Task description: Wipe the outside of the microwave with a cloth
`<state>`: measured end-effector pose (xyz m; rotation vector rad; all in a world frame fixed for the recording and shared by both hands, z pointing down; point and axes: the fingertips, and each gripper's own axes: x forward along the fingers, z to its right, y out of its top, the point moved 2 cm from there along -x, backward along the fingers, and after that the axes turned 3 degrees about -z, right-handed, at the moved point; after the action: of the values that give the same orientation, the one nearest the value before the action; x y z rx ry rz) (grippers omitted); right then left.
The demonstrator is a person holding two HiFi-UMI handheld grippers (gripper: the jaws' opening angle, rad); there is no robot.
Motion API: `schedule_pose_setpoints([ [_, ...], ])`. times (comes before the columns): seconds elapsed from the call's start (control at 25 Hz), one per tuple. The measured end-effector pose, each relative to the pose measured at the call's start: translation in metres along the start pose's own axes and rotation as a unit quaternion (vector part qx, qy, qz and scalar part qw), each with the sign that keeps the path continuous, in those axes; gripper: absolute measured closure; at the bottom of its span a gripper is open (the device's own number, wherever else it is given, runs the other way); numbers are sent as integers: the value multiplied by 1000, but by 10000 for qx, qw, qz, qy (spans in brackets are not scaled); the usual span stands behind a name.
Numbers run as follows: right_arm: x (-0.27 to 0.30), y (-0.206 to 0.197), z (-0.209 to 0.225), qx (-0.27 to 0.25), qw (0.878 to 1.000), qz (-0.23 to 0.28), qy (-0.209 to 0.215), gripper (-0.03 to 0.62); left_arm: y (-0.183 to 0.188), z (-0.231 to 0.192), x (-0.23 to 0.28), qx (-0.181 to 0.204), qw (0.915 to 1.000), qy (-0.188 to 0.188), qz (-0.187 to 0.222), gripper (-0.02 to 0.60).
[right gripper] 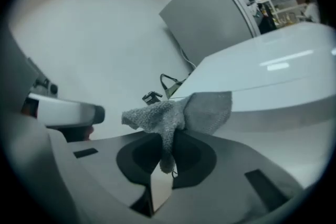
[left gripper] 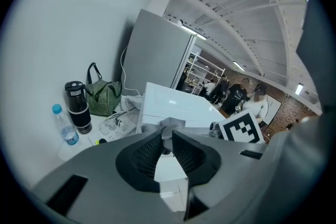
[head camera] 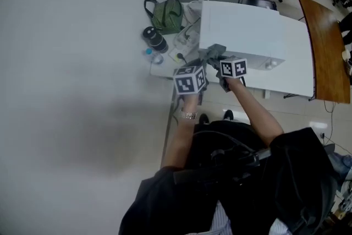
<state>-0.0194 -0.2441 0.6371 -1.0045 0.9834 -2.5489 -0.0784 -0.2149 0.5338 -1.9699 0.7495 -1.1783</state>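
One cloth [right gripper: 178, 113], shared by left gripper [left gripper: 167, 136] and right gripper [right gripper: 167, 139], at one microwave [head camera: 258, 36].
Both jaw pairs are clenched on it; one bag [left gripper: 102, 96], one flask [left gripper: 77, 107] and one bottle [left gripper: 64, 126] stand at the microwave's 10 o'clock.

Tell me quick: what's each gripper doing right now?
Left gripper: closed, pinching an edge of the grey cloth.
Right gripper: closed on the same cloth, which bunches above its jaws.

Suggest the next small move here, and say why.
Probably slide the cloth along the microwave top: the left claw and right claw both pinch it, and it lies against the microwave's near edge.
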Motion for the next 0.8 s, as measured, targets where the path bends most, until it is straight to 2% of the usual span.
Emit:
schedule_pose_setpoints([
  [0.08,-4,4,18,742,9970,188,-89,565,-3,-1,0,-9,10000,13,-36,515],
  [0.16,-18,8,37,1272,9910,414,-101,565,-5,3,5,3,10000,-48,-84,515],
  [0.32,-68,2,82,1779,9811,714,-278,565,-5,27,25,117,9991,-367,-190,515],
  [0.44,-121,-10,127,2060,9703,998,-778,565,-3,54,40,268,9971,-661,-263,515],
  [0.56,-183,-23,174,2307,9517,1373,-1491,565,-5,81,53,409,9942,-938,-342,514],
  [0.64,-218,-26,196,2261,9407,1584,-1972,566,-6,97,59,497,9919,-1104,-393,515],
  [0.72,-232,-26,200,2099,9377,1663,-2215,566,-8,108,64,568,9898,-1230,-439,515],
  [0.8,-228,-25,192,1930,9424,1620,-2202,565,-8,113,67,604,9886,-1297,-469,514],
])
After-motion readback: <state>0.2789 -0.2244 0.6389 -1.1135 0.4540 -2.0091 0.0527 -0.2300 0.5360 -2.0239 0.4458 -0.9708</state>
